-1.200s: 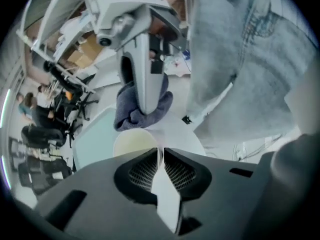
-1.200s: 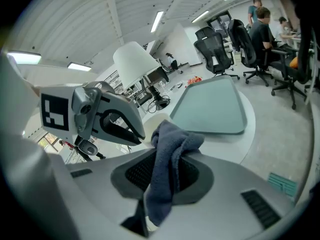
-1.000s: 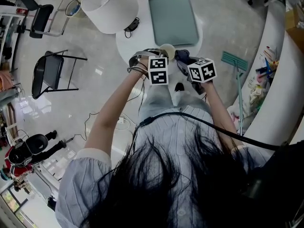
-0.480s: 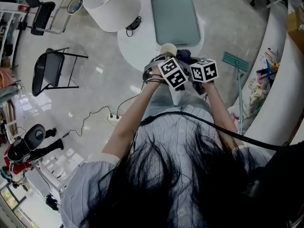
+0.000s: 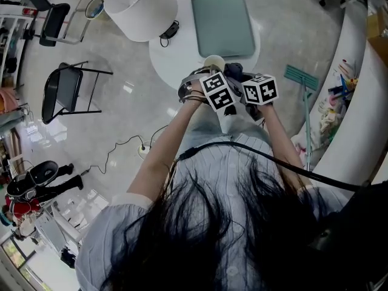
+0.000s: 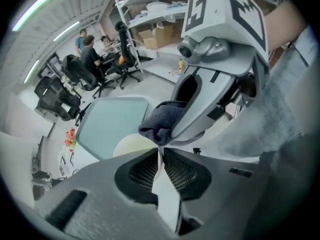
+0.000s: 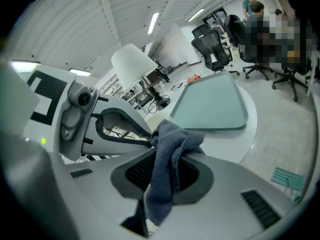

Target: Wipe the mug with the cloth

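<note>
The cream mug [image 5: 213,61] is held over the near edge of the round white table [image 5: 176,56]. My left gripper [image 6: 160,151] is shut on the mug's [image 6: 131,145] thin white wall, which runs down between the jaws. My right gripper [image 7: 167,156] is shut on the dark blue cloth [image 7: 170,149], whose bunched top presses against the mug's side by the left gripper's fingers [image 7: 125,121]. In the head view both marker cubes sit side by side, with the left gripper [image 5: 210,73] and right gripper [image 5: 240,75] tips meeting at the mug and the cloth [image 5: 234,71] between them.
A grey-green tray [image 5: 223,23] lies on the table beyond the mug. A big white cylinder [image 5: 140,8] stands at the table's far left. A black folding chair [image 5: 66,93] is on the left, a mop [image 5: 303,102] on the right, and a power strip [image 5: 143,150] on the floor.
My left gripper swung right and tilted, closing in beside the right one at the mug. The right gripper with the cloth has hardly moved.
</note>
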